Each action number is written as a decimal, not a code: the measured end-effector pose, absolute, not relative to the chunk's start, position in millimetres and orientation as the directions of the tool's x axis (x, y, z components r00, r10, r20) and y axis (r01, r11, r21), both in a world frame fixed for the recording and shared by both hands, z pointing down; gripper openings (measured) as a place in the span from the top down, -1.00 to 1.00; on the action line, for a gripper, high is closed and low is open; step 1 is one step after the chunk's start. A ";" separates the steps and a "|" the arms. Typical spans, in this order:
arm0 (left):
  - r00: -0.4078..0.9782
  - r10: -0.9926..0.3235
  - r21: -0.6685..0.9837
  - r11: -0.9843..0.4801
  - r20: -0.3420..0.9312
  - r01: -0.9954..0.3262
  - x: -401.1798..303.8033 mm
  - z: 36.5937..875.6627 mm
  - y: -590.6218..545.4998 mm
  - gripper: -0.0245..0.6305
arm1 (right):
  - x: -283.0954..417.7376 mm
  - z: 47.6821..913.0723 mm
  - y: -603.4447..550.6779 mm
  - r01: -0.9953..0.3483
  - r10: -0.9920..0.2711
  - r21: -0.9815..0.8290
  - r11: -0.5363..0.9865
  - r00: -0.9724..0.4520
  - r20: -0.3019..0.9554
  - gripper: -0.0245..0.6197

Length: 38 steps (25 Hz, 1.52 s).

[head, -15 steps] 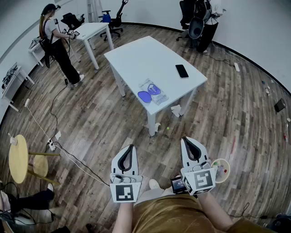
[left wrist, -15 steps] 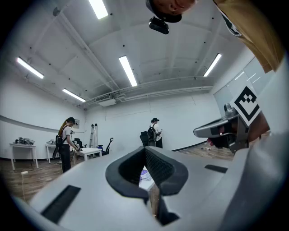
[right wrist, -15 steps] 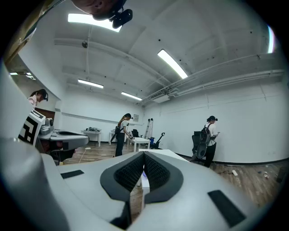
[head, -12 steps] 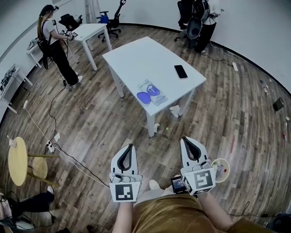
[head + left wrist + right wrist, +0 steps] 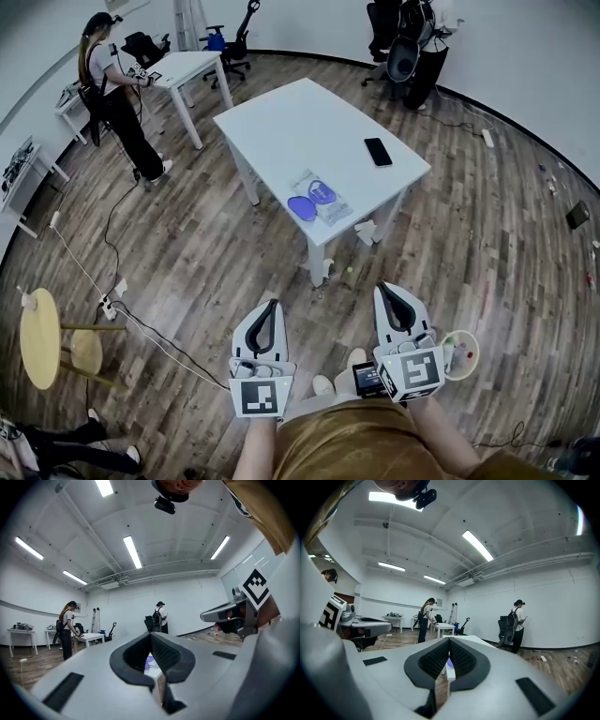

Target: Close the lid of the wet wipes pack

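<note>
Flat wet wipes pack (image 5: 322, 195), oval purple lid (image 5: 300, 208), on smooth white table (image 5: 300, 117)

We see a smooth, matt white tabletop (image 5: 281, 122) above a floor (image 5: 187, 253) of worn wood planks. The wet wipes pack (image 5: 333, 206) looks like shiny plastic film, and its purple lid (image 5: 300, 208) like smooth plastic. The left hand-held gripper (image 5: 270, 305) and right hand-held gripper (image 5: 387, 291) have matt pale plastic shells, with dark, finely ribbed pads (image 5: 165, 656).
</note>
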<state>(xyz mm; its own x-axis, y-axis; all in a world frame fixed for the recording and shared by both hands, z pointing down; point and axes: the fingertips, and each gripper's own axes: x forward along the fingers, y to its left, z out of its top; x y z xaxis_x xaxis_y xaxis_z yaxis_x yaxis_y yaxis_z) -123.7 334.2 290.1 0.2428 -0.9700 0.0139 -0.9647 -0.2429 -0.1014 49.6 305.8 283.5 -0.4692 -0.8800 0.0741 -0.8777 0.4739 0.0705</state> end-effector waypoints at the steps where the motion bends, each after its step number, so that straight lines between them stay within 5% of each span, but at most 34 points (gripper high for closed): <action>1: 0.239 -0.971 -0.104 -0.239 0.013 -0.965 -125.3 290.2 332.5 0.91 | 48.4 283.7 304.3 -0.876 -0.878 0.070 0.477 -0.472 0.073 0.90; 38: 0.157 -0.983 -0.168 -0.171 0.094 -0.971 -70.9 316.5 189.5 0.91 | 98.4 311.0 145.8 -0.833 -0.831 0.008 0.553 -0.550 0.086 0.90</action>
<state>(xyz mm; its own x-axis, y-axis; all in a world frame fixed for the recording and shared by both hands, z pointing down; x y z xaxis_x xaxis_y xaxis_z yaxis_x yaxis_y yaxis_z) -70.9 189.5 316.5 0.1565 -0.9832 0.0943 -0.9710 -0.1706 -0.1676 98.4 145.8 311.0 -0.5502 -0.8307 0.0855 -0.8333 0.5528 0.0082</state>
